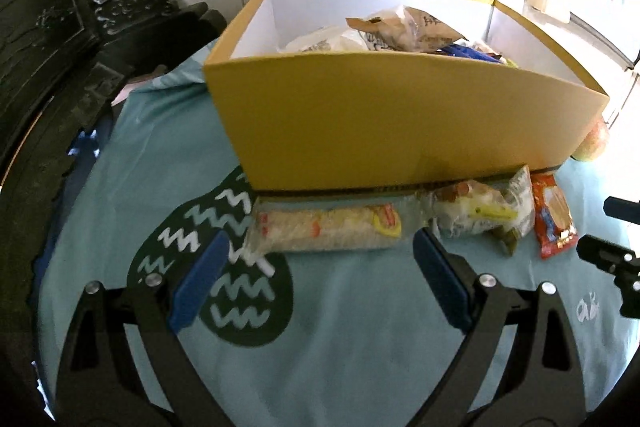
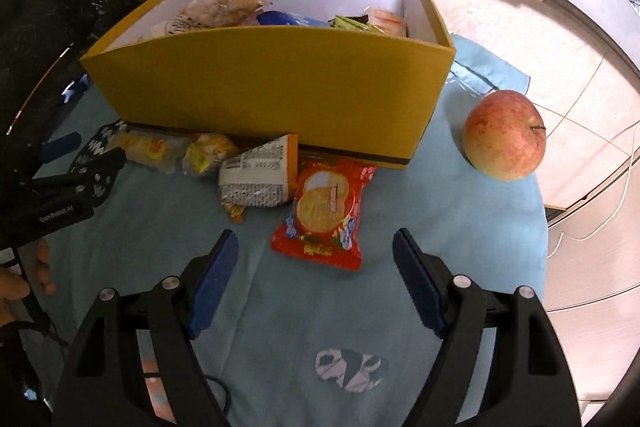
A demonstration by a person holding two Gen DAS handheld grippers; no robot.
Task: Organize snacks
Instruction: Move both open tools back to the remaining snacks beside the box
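A yellow box [image 1: 384, 115] holds several snack packets and shows in the right wrist view too [image 2: 272, 87]. Loose packets lie along its front wall: a long clear packet [image 1: 324, 229], a clear and yellow packet [image 1: 476, 213], a grey printed packet [image 2: 260, 173] and a red biscuit packet [image 2: 324, 215], also in the left wrist view [image 1: 554, 215]. My left gripper [image 1: 320, 247] is open, just short of the long clear packet. My right gripper [image 2: 316, 247] is open, with the red biscuit packet's near end between its fingertips.
The table wears a light blue cloth [image 2: 400, 287] with dark patterned patches. An apple [image 2: 505, 135] sits right of the box. Dark carved furniture [image 1: 80, 7] stands at the left. The left gripper's body [image 2: 72, 187] shows at the right wrist view's left edge.
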